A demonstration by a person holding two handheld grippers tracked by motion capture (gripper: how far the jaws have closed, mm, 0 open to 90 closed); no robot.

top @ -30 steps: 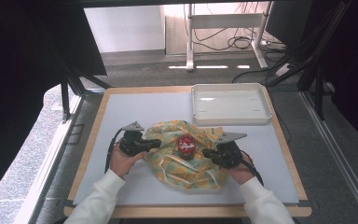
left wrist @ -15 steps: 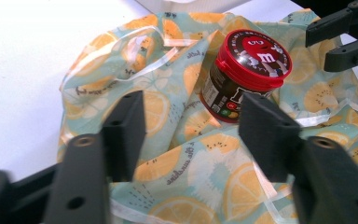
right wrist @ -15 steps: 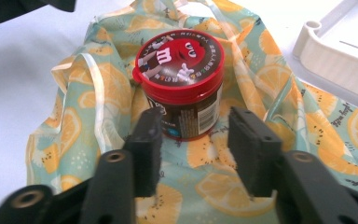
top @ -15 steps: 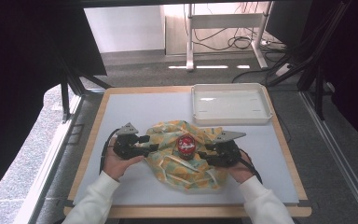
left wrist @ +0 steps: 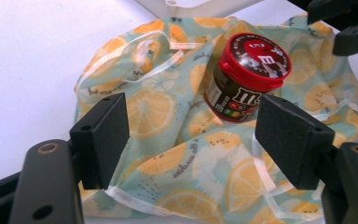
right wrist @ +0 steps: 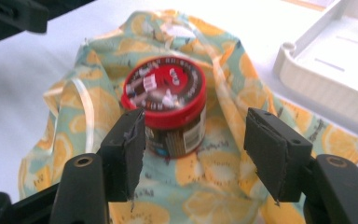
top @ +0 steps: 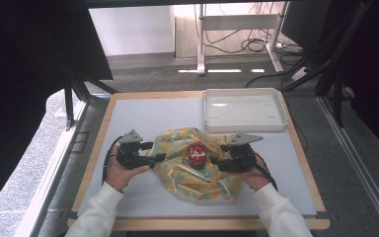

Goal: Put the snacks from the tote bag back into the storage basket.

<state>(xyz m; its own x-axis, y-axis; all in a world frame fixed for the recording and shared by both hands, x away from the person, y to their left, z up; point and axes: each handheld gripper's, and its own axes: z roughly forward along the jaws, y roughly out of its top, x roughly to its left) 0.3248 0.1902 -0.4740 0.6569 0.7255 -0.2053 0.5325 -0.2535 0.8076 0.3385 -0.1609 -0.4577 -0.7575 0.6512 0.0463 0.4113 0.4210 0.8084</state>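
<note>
Since the earlier frame both jaw pairs have just been opening, nothing between them; my left hand-held gripper (top: 159,152) and right hand-held gripper (top: 216,154) flank the upright candy jar (top: 198,154), centred on the lemon-print cloth (top: 197,180), the right one nearer.

The person wore white sleeves (top: 276,215). Each hand carried a black gripper: left gripper (top: 154,151), right gripper (top: 216,154). Both had a grey three-cornered top plate, a black cable, square black pads and brass-ringed pivot holes.
</note>
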